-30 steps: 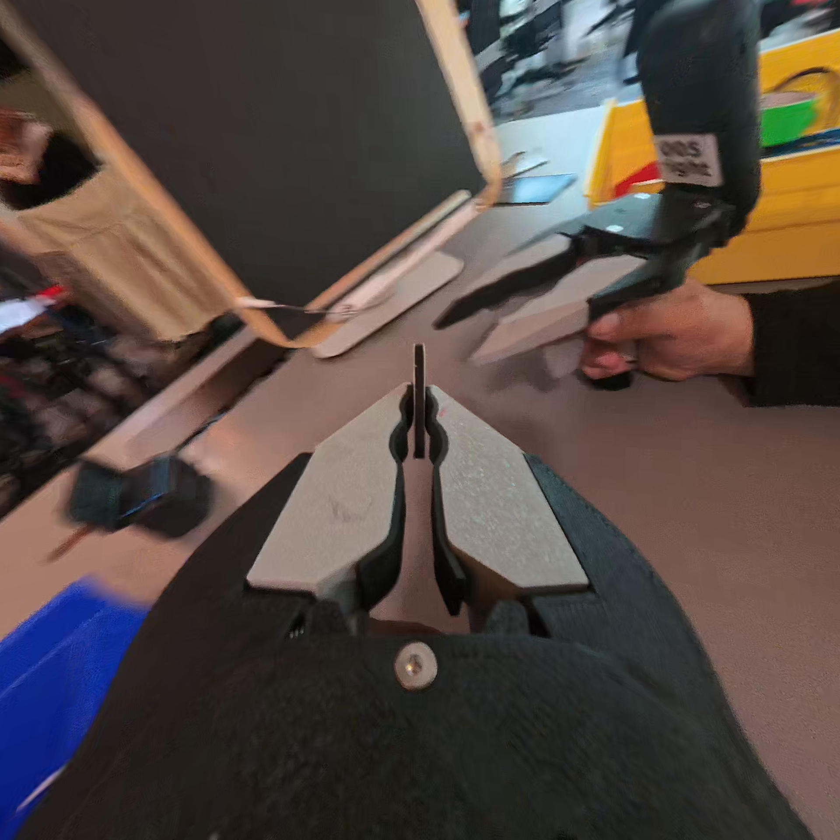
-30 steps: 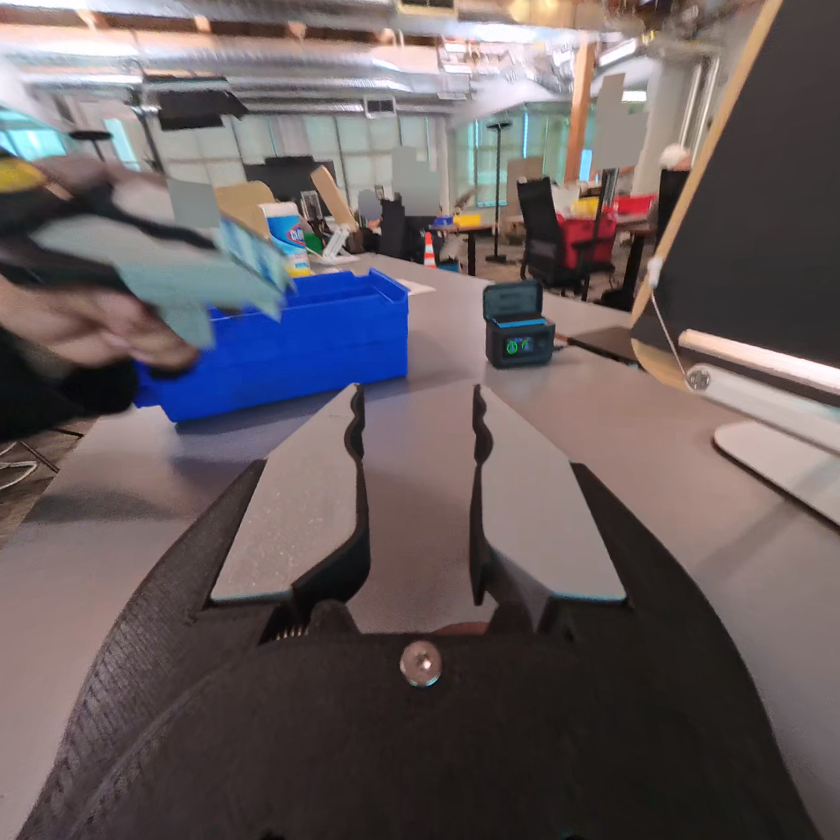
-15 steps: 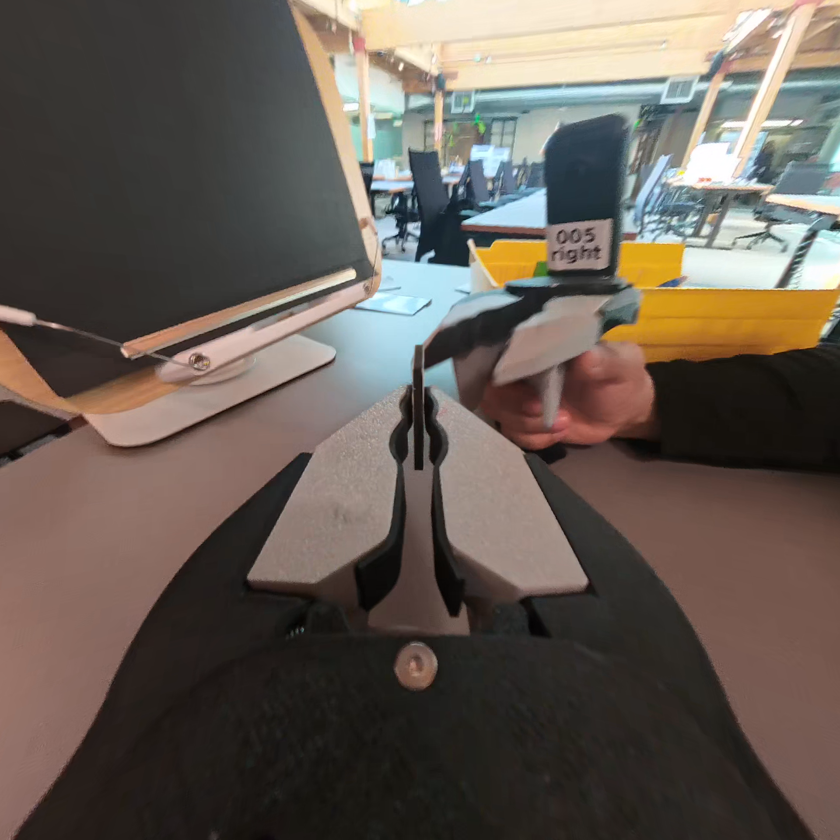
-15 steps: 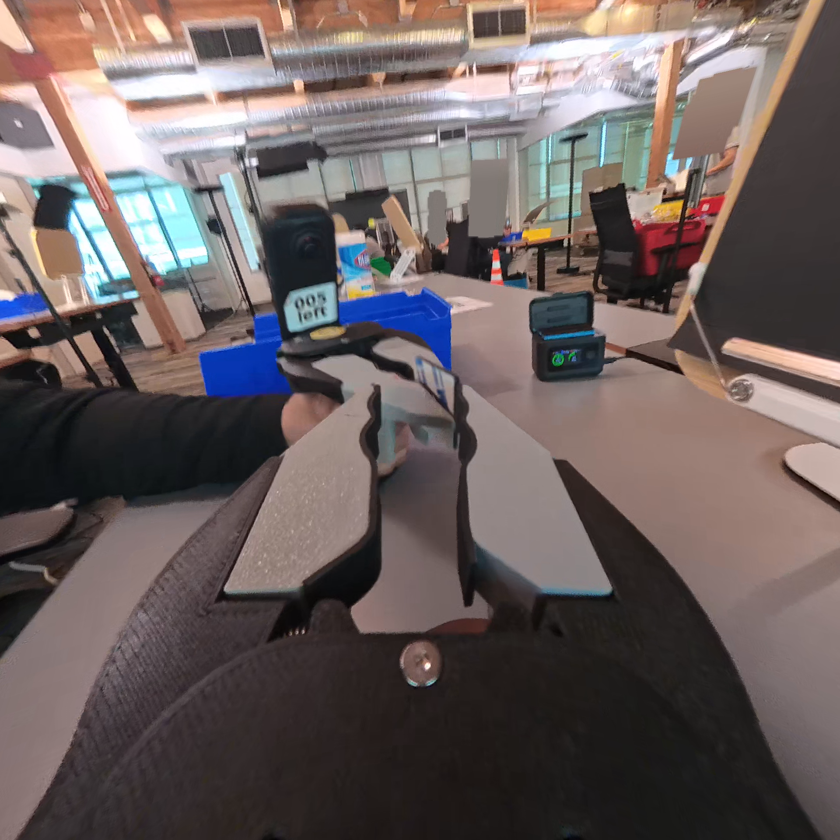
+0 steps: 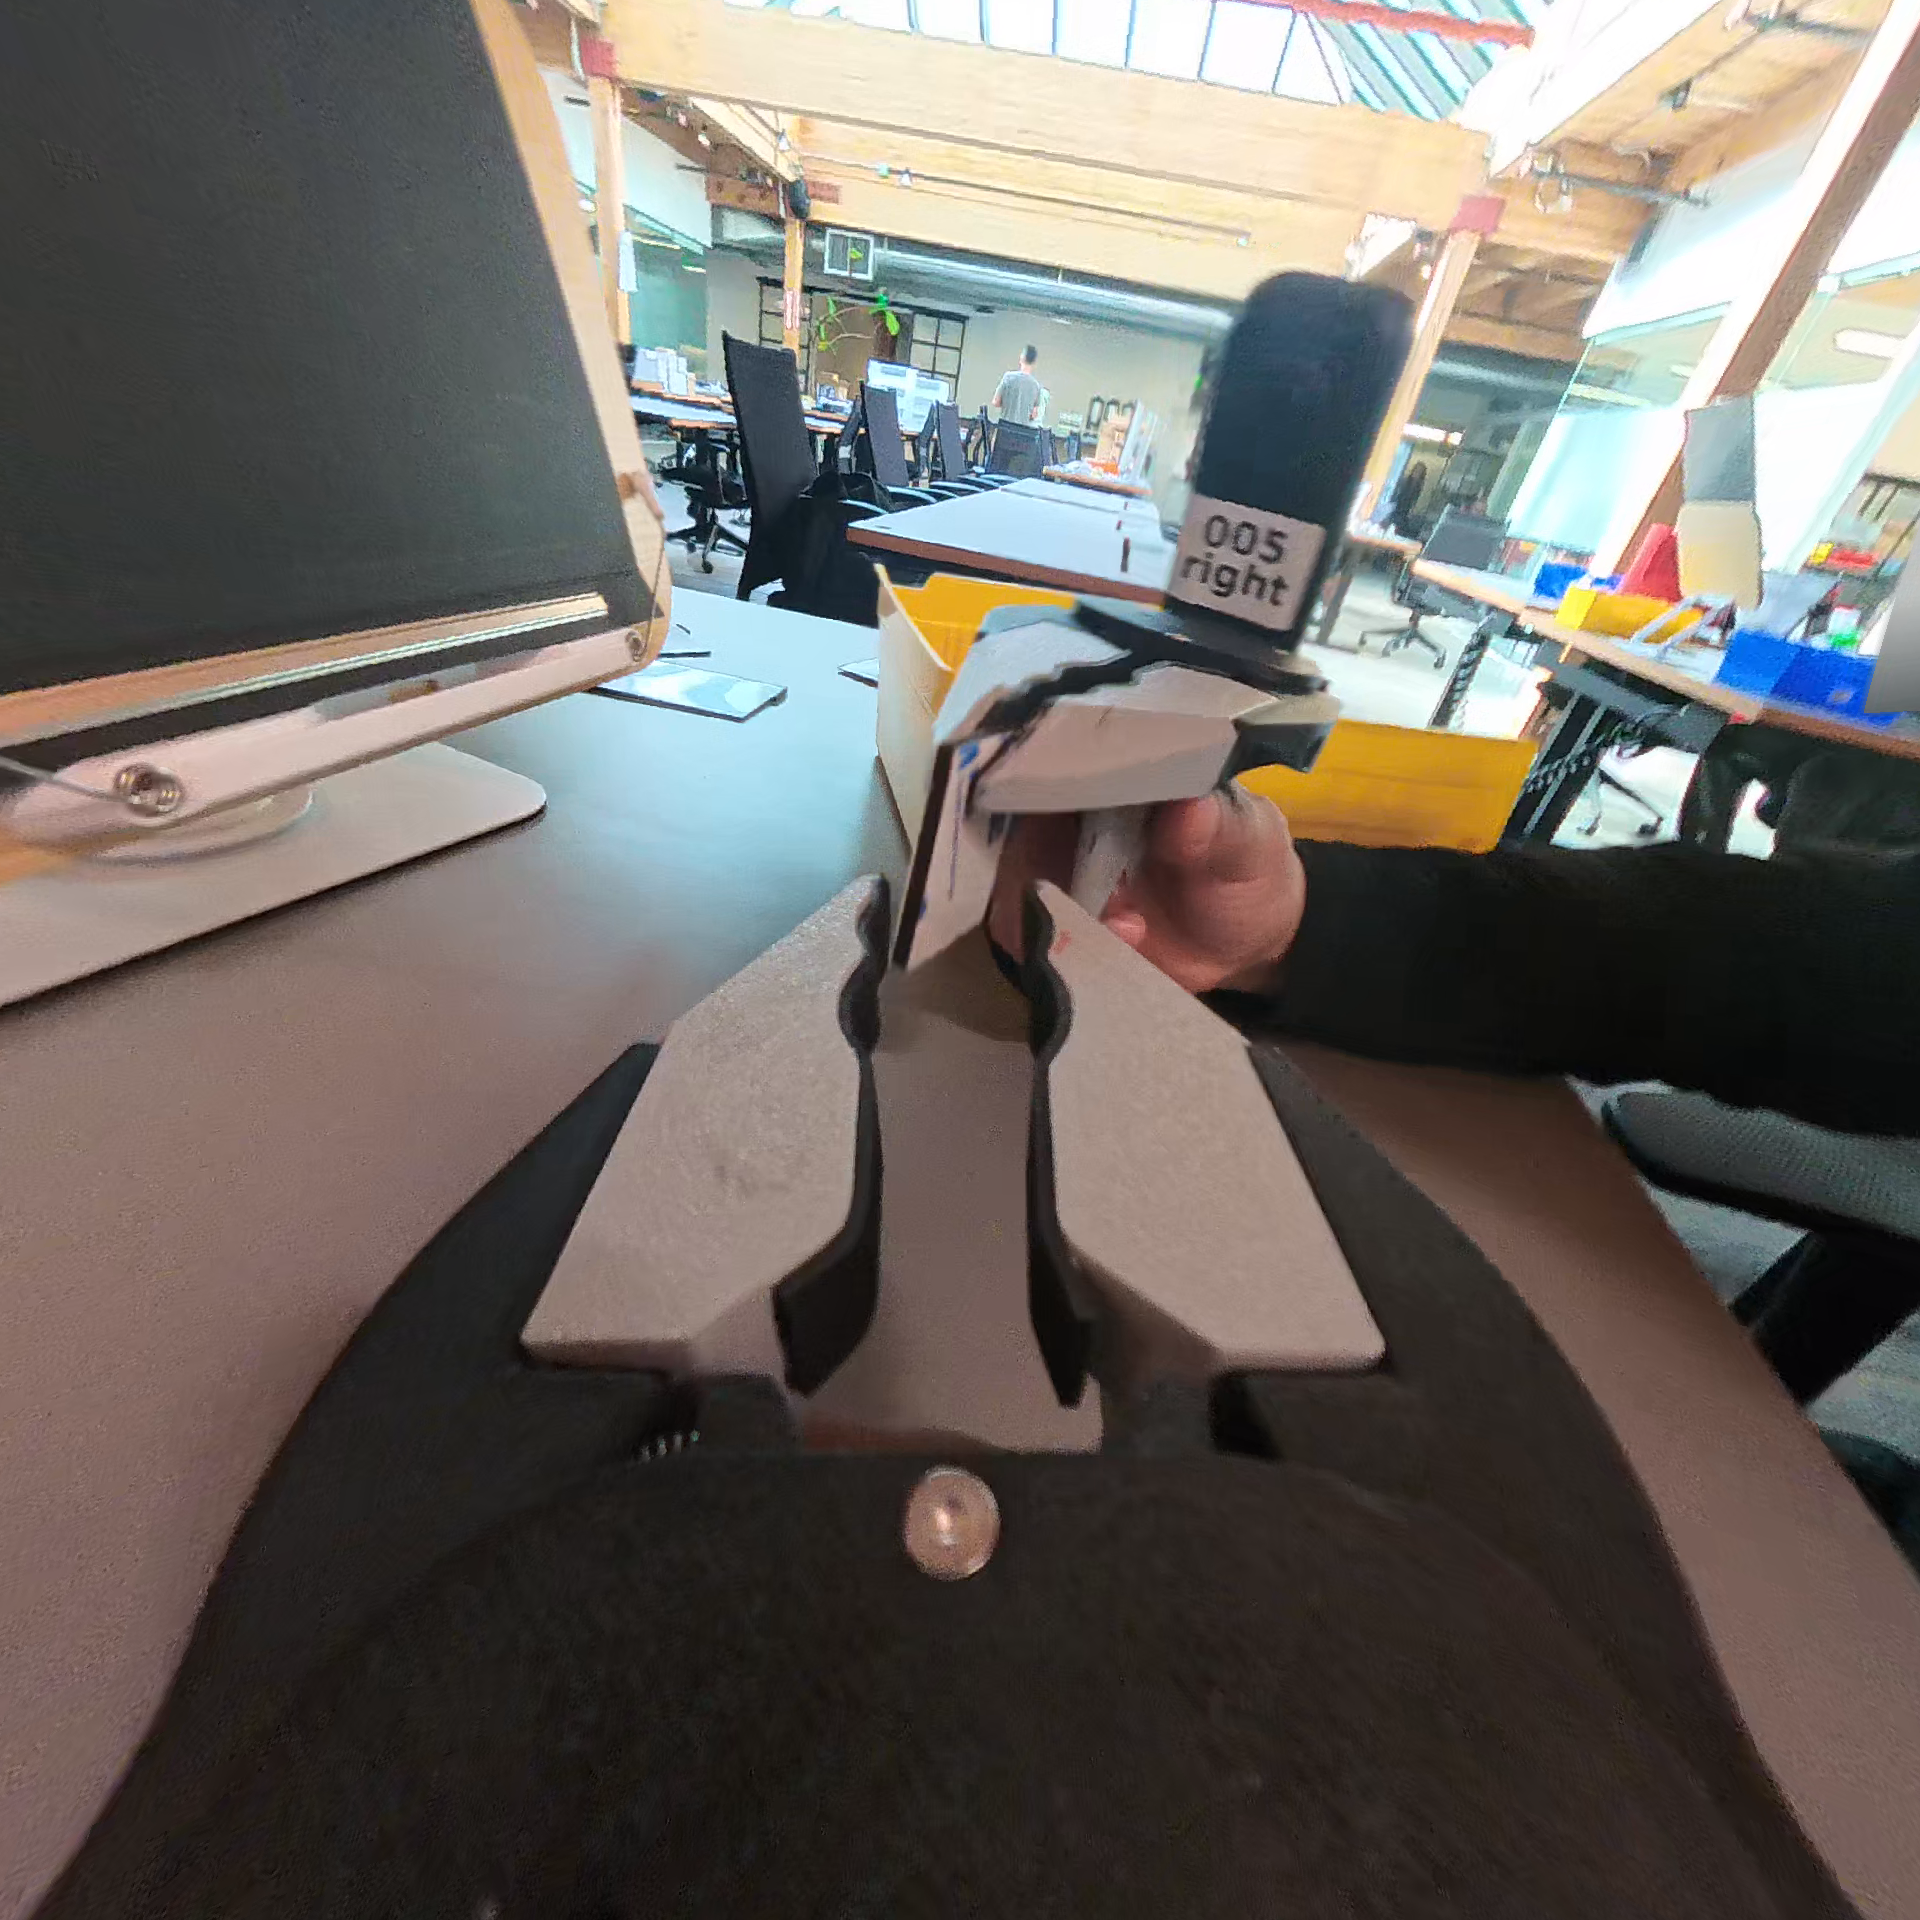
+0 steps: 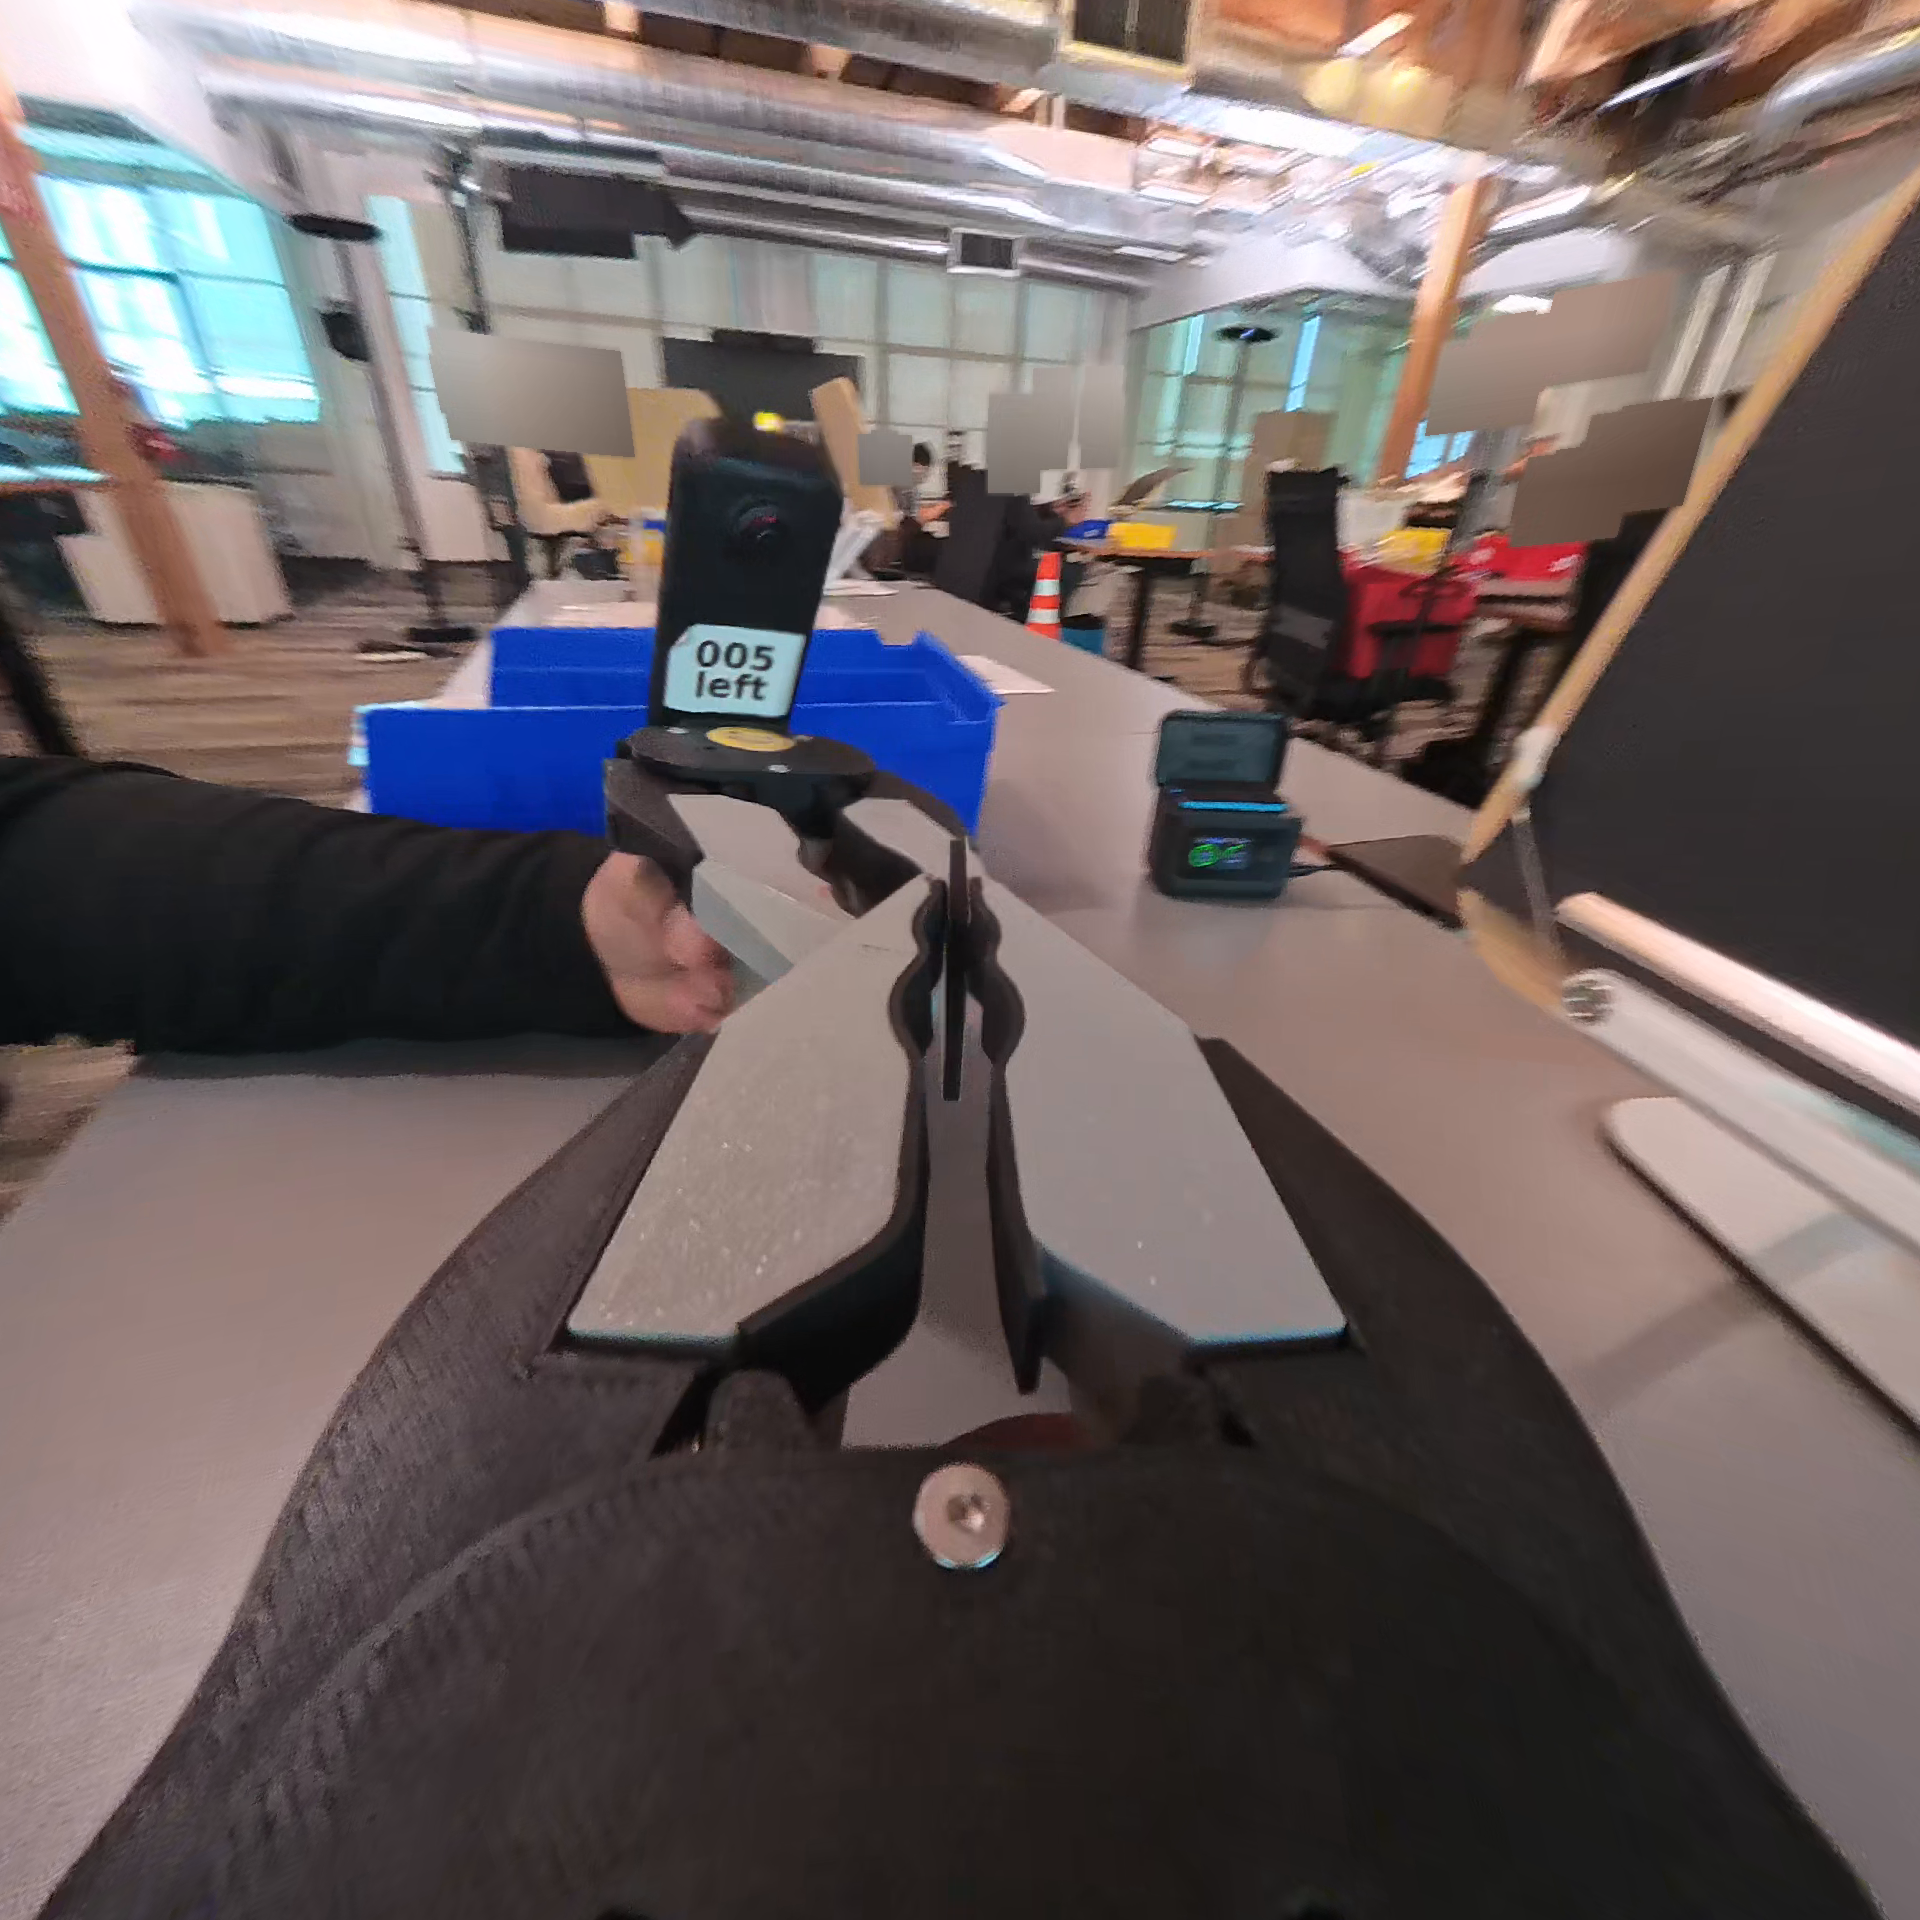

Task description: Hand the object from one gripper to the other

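Observation:
A thin white card with blue marks and a dark edge (image 5: pixel 951 831) stands between my two grippers above the grey table (image 5: pixel 312 1143). My right gripper (image 6: pixel 951 930) is shut on the card, which shows edge-on between its pads (image 6: pixel 953 997). In the left wrist view the right gripper (image 5: pixel 971 753) clamps the card's upper part. My left gripper (image 5: pixel 954 935) is open. The card's lower end hangs between its fingertips, close to the left pad (image 5: pixel 864 966) and clear of the right one. The left gripper also shows in the right wrist view (image 6: pixel 831 862), held by a hand.
A monitor on a flat stand (image 5: pixel 260 810) is at the left of the left wrist view. A yellow bin (image 5: pixel 1382 779) stands behind the right gripper. A blue bin (image 6: pixel 520 748) and a small black case with a lit display (image 6: pixel 1226 831) stand on the table.
The left gripper held the card while the right gripper came in open. The right pads shut on the card, and the left jaws have now opened off it.

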A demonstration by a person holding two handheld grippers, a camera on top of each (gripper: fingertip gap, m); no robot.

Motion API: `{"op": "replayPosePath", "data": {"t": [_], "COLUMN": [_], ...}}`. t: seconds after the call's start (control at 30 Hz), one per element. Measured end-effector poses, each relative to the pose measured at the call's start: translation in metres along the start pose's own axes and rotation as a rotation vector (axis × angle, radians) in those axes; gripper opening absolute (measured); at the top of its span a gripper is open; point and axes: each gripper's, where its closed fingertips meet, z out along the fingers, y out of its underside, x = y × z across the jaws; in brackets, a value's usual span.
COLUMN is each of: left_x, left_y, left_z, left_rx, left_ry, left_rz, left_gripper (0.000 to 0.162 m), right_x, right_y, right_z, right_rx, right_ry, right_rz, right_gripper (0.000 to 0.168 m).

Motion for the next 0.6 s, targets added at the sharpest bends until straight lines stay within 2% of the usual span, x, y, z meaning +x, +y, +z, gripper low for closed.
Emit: {"op": "replayPosePath", "data": {"t": [0.13,0.23,0.33,0.4,0.47,0.53,0.6], "left_x": [-0.018,-0.024,-0.02,-0.029,-0.033,-0.02,-0.014], "left_y": [-0.003,0.0,0.005,0.0,-0.014,-0.021,-0.019], "left_z": [-0.007,-0.009,-0.005,-0.006,-0.015,-0.019,-0.017], "left_rx": [0.026,-0.005,-0.044,-0.022,0.011,0.012,-0.041], "left_ry": [-0.071,-0.146,-0.143,-0.23,-0.377,-0.444,-0.484], "left_rz": [-0.103,-0.046,-0.003,0.076,0.364,0.677,0.833], "left_gripper": [0.021,0.021,0.024,0.026,0.029,0.026,0.031], "right_x": [0.015,0.014,0.018,0.016,0.017,0.03,0.042], "right_y": [-0.004,-0.014,-0.023,-0.018,-0.017,-0.016,-0.017], "right_z": [-0.012,-0.014,-0.016,-0.012,-0.009,-0.013,-0.019], "right_rx": [-0.054,-0.04,-0.004,-0.011,0.012,0.046,0.091], "right_ry": [0.177,0.234,0.313,0.259,0.204,0.213,0.212], "right_rz": [-0.212,-0.307,-0.342,-0.217,0.002,0.213,0.4], "right_gripper": [0.0,0.0,0.0,0.0,0.0,0.0,0.0]}}
